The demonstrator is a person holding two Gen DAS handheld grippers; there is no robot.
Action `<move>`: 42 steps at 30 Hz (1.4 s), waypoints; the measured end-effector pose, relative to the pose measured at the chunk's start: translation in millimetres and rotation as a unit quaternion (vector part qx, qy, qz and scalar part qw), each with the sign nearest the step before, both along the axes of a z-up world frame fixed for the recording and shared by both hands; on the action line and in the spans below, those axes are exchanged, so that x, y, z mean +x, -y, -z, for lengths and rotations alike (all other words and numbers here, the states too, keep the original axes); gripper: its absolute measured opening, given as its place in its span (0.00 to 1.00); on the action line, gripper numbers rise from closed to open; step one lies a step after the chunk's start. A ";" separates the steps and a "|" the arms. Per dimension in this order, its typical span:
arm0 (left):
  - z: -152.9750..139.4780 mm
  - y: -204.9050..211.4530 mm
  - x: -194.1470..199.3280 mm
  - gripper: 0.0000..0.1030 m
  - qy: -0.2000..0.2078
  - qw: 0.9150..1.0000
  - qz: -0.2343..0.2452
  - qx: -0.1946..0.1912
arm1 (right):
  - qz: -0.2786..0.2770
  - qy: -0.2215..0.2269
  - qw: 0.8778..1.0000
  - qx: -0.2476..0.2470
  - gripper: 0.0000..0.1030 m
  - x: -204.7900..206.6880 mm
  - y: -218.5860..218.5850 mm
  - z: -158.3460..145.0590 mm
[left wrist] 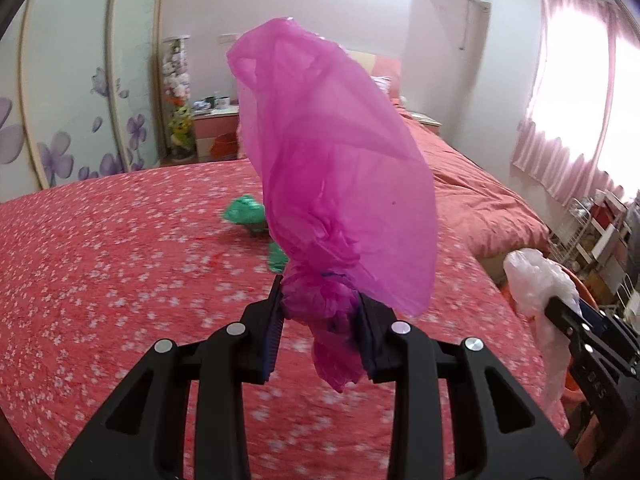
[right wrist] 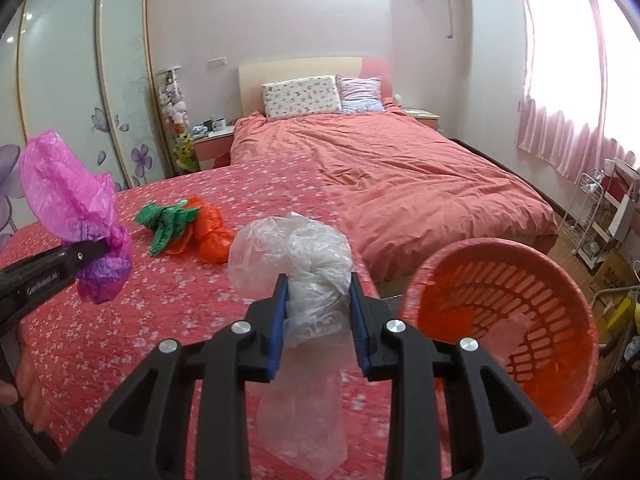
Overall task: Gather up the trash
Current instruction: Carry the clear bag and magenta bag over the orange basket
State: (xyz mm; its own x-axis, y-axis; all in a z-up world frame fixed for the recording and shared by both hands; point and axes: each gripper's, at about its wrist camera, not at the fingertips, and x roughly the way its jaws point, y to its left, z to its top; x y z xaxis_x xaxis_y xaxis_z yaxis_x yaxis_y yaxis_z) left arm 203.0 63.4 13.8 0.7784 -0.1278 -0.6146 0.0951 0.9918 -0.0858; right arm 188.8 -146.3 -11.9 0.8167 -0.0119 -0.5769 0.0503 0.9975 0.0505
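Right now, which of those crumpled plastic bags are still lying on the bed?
The green bag and the orange bag, lying together on the floral bedspread. The magenta bag and the clear bag are each pinched in a gripper.

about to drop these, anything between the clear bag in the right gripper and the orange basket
Nothing visible. The clear bag, clamped in the right gripper, hangs just left of the orange basket, whose open mouth faces it with only air between.
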 end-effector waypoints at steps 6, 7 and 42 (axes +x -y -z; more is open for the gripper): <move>5.1 32.8 -2.6 0.32 -0.003 0.999 0.036 0.000 | 0.025 -0.001 1.000 0.001 0.28 -9.9 24.9 3.3; 6.5 37.0 -2.7 0.32 -0.005 0.999 0.042 -0.001 | 0.030 -0.002 1.000 0.002 0.28 -11.5 30.1 4.1; 25.0 207.8 -25.5 0.32 -0.032 0.975 0.219 -0.036 | 0.180 -0.003 0.982 0.051 0.28 -46.2 182.0 31.9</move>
